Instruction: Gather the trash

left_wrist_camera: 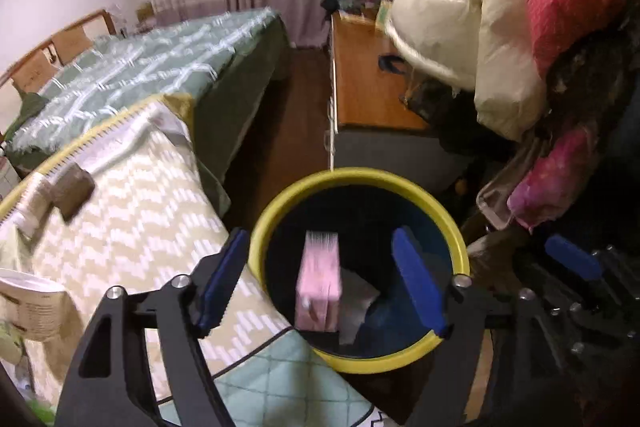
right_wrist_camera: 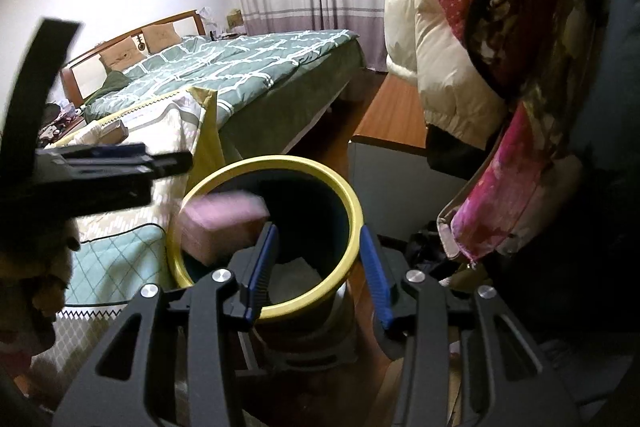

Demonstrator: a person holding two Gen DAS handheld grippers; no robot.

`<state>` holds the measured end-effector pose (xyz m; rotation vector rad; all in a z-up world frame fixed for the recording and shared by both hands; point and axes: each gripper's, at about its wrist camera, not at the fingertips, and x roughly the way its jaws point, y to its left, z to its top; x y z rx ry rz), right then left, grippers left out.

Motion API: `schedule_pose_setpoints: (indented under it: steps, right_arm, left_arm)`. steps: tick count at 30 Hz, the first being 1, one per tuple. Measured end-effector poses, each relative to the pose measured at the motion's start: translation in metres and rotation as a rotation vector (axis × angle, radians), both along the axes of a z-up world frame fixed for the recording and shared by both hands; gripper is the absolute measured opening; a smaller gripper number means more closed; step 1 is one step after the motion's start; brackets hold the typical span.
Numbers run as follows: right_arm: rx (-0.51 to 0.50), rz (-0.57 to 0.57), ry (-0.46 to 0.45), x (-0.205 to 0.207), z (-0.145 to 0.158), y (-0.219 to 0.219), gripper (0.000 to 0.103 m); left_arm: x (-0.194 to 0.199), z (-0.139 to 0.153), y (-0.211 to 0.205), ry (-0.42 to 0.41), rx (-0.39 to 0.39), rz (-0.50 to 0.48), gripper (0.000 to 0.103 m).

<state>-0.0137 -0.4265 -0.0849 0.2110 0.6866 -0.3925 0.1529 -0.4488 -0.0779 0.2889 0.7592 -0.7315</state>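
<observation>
Pink cardboard box (left_wrist_camera: 319,283), blurred, between my left hand-held gripper (left_wrist_camera: 322,283) pads, untouched, over yellow-rimmed round bin (left_wrist_camera: 460,227): judged dropping. Left wide. Right hand-held gripper (right_wrist_camera: 318,269) wide, empty.

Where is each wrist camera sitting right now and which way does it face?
Left wrist: rides the left gripper, looking down into the yellow-rimmed bin; its own open blue fingers frame a blurred pink box, and the right gripper shows at the right edge.
Right wrist: rides the right gripper, lower and beside the bin, facing the bed; its open fingers show, with the left gripper at left.
Shared: bin, pink box, bed, hanging coats.
</observation>
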Motion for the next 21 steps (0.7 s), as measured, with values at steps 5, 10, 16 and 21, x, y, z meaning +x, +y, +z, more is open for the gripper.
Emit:
schedule_pose_setpoints:
  steps: [5, 10, 16, 21]
  right_arm:
    - [0.018, 0.041, -0.004, 0.007, -0.001, 0.018, 0.043]
    - [0.044, 0.131, -0.008, 0.024, 0.000, 0.057, 0.044]
    - [0.077, 0.306, -0.009, 0.048, 0.001, 0.134, 0.047]
    - [0.132, 0.468, 0.003, 0.073, -0.002, 0.203, 0.047]
  left_arm:
    - [-0.026, 0.046, 0.047, -0.099, -0.056, 0.009, 0.080]
    - [-0.049, 0.081, 0.129, -0.192, -0.080, 0.091, 0.090]
    - [-0.062, 0.096, 0.248, -0.244, -0.110, 0.311, 0.094]
    - [-0.081, 0.094, 0.335, -0.303, -0.088, 0.502, 0.094]
